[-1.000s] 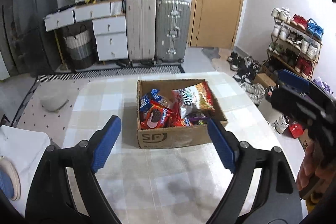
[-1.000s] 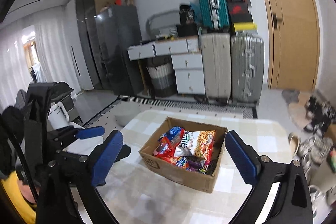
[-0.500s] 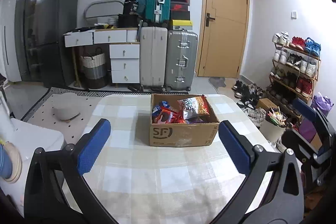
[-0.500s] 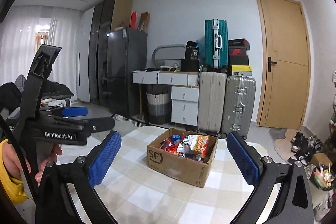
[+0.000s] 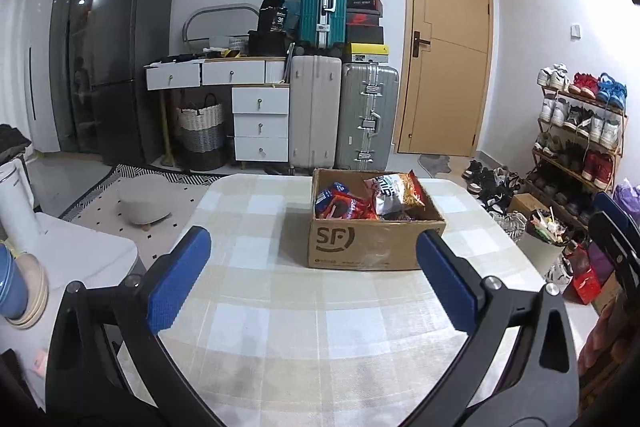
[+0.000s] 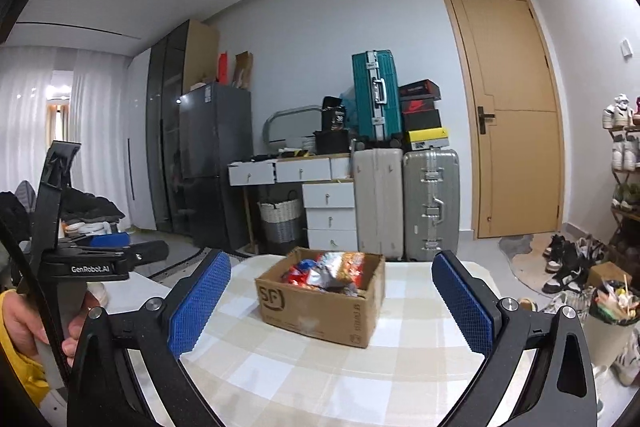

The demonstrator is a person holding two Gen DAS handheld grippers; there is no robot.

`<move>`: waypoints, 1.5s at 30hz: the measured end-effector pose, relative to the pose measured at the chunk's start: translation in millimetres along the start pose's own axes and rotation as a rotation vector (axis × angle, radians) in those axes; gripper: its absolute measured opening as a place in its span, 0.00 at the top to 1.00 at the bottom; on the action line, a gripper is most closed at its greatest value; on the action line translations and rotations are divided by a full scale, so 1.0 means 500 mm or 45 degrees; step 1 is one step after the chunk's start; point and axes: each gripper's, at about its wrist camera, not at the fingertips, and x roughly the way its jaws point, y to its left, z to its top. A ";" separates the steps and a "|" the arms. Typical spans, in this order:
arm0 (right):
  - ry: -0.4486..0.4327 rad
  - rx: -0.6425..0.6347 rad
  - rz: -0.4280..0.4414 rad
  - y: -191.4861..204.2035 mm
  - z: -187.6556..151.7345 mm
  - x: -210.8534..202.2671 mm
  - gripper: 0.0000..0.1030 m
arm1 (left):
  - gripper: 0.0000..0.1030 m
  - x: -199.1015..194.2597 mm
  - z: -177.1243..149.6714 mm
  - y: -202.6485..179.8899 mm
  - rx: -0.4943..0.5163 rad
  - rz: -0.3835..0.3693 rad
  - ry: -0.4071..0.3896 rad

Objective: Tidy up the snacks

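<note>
A brown cardboard box (image 5: pixel 360 247) marked SF stands on the checked table (image 5: pixel 280 307). It holds several bright snack packets (image 5: pixel 368 201). My left gripper (image 5: pixel 312 235) hovers short of the box, jaws wide open with nothing between them. My right gripper (image 6: pixel 331 259) is also open and empty, further back from the same box (image 6: pixel 316 311) and its snack packets (image 6: pixel 324 269). Each gripper shows at the edge of the other's view: the left gripper (image 6: pixel 100 251) in a hand with a yellow sleeve, the right gripper (image 5: pixel 612 223) at the far right.
Suitcases (image 5: pixel 344 115) and white drawers (image 5: pixel 260 123) line the back wall beside a door (image 5: pixel 444 67). A shoe rack (image 5: pixel 580 131) and a full bin (image 5: pixel 544 231) stand right of the table. Stacked bowls (image 5: pixel 20 291) sit at the left on a white surface.
Both grippers have drawn back from the box and tilted up, so it looks smaller and more room shows. The left jaws have spread wider.
</note>
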 end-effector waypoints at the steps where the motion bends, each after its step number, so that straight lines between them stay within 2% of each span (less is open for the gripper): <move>1: 0.006 -0.001 -0.018 -0.004 -0.008 0.003 0.01 | 0.01 0.015 -0.003 -0.002 0.009 0.005 -0.002; 5: 0.033 0.000 -0.095 -0.019 -0.052 0.025 0.01 | 0.01 0.073 -0.032 -0.010 0.033 0.011 0.008; 11: 0.063 -0.027 -0.123 -0.040 -0.121 0.077 0.01 | 0.01 0.176 -0.096 -0.011 0.026 0.018 0.052; 18: 0.029 -0.025 -0.150 -0.060 -0.164 0.093 0.01 | 0.01 0.270 -0.176 -0.005 0.037 0.077 0.027; 26: 0.089 0.034 -0.132 -0.085 -0.187 0.112 0.01 | 0.01 0.339 -0.222 0.003 0.022 0.096 0.016; 39: 0.099 -0.012 -0.102 -0.069 -0.189 0.118 0.01 | 0.01 0.370 -0.226 -0.005 0.032 0.108 -0.006; 45: 0.093 -0.008 -0.100 -0.069 -0.191 0.118 0.01 | 0.01 0.351 -0.226 -0.002 0.039 0.100 -0.016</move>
